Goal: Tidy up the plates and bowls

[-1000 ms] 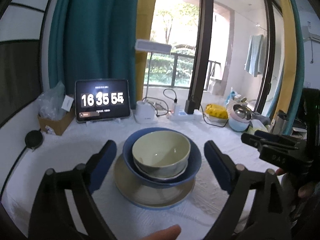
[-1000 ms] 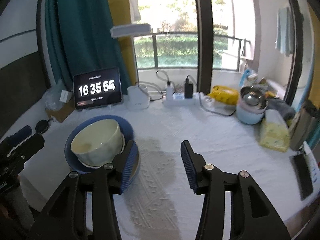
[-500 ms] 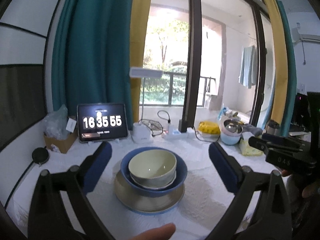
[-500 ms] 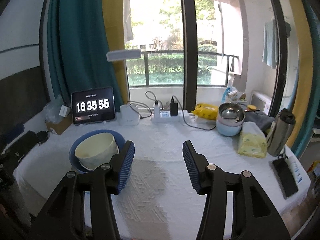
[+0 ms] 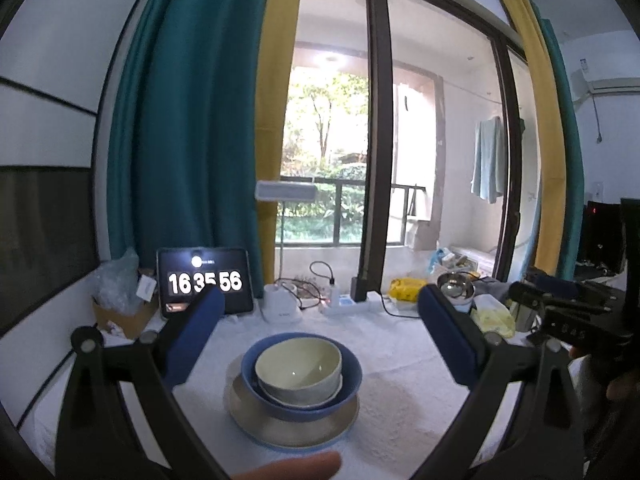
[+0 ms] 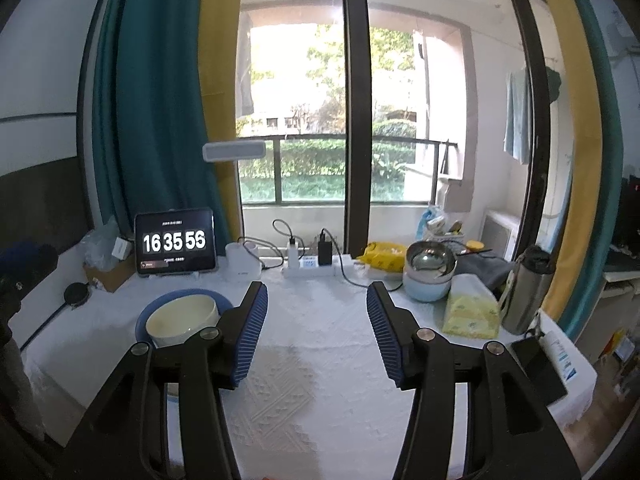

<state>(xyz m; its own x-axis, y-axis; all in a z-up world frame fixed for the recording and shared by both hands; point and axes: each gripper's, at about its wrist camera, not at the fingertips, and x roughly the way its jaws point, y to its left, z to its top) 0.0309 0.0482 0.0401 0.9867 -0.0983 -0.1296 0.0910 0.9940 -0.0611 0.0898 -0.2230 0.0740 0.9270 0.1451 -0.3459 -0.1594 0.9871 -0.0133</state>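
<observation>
The stack of dishes sits on the white tablecloth (image 5: 400,364) in front of the tablet clock (image 5: 205,284): a cream bowl (image 5: 298,368) nested in a blue bowl (image 5: 348,380), and that resting on a tan plate (image 5: 296,428). The left gripper (image 5: 318,326) hangs above the stack with its jaws spread wide — they have just been opening — and nothing between the blue pads, which stand clear of the dishes on either side. In the right wrist view the same stack lies in front of the tablet clock (image 6: 175,242), the cream bowl (image 6: 182,320) partly behind a finger. The right gripper (image 6: 318,326) is to the right of the stack over bare cloth, jaws partly apart and empty — no pad touches a dish. A fingertip (image 5: 296,468) shows at the bottom edge of the left view.
</observation>
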